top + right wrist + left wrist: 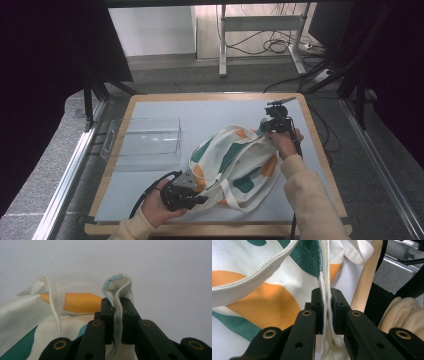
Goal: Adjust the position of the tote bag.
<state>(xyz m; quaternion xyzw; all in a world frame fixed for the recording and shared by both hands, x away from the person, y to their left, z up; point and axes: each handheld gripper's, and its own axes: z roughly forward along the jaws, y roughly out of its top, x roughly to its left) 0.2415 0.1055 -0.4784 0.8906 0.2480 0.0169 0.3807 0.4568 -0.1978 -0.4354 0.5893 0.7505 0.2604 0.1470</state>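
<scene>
Grey table mat [150,185], unlettered tote bag [235,165] edges pinched in left hand-held gripper [202,199] and right hand-held gripper [264,129].

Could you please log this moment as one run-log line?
left tongs: shut on tote bag | right tongs: shut on tote bag | clear bin: apart

A: Where did the left gripper [197,199] sit relative to the tote bag [235,165]?

B: At the bag's near-left edge, held level in the left hand [159,202], its jaws clamped on a doubled fabric edge.

A: And the right gripper [264,131]?

B: At the bag's far corner, gripped by the right hand [285,142], the cream-sleeved forearm reaching in from the near right. Its jaws were pressed together on a fold of the bag's corner.
</scene>
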